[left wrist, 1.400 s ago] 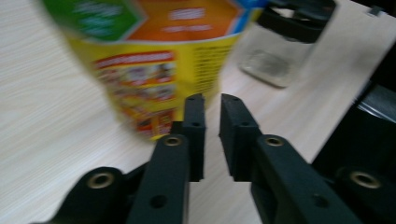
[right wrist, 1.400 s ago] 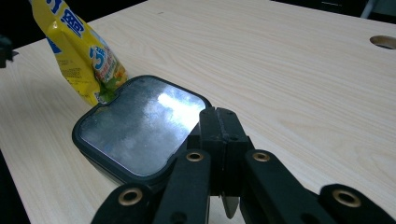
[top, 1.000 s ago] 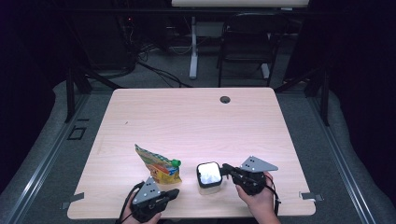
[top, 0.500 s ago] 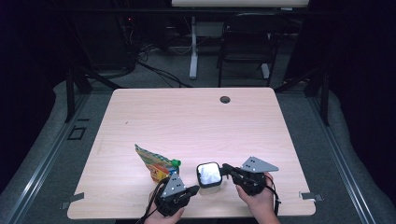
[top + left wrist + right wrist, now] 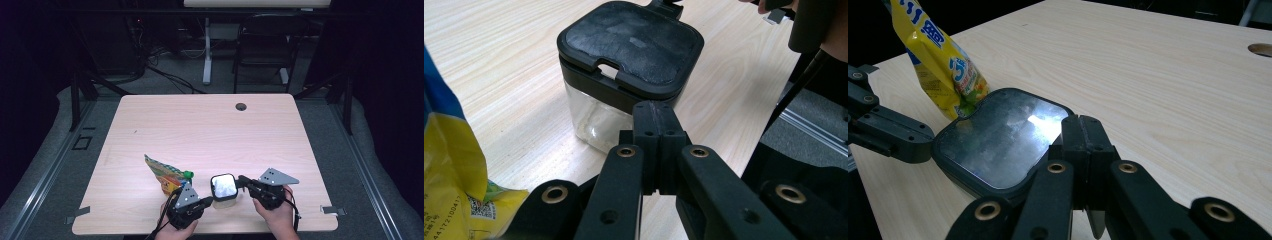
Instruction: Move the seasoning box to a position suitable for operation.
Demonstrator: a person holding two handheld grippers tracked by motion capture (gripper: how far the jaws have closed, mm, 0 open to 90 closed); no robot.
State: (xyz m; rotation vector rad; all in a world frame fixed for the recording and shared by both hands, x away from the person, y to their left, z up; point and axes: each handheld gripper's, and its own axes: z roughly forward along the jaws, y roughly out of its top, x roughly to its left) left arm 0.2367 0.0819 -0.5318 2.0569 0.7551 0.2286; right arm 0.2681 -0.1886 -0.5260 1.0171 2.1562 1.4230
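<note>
A small clear square container [image 5: 224,189] with a black lid stands near the table's front edge. Both grippers are shut with nothing between their jaws. My left gripper [image 5: 209,201] points at its front left corner, and in the left gripper view the tips [image 5: 658,125] sit against the lid's rim above the clear wall [image 5: 596,117]. My right gripper [image 5: 241,179] meets the lid from the right, and its tips [image 5: 1082,132] rest at the lid's edge [image 5: 998,140]. A yellow snack bag [image 5: 162,172] lies just left of the container.
The bag [image 5: 938,65] stands close behind the left gripper's jaws [image 5: 903,140]. A round cable hole [image 5: 241,106] sits at the table's far edge. The table's front edge [image 5: 240,231] lies right under both hands. A chair [image 5: 265,45] stands beyond the table.
My left gripper has moved right along the front edge, from below the bag up to the container's left corner. The right gripper and the container have kept still.
</note>
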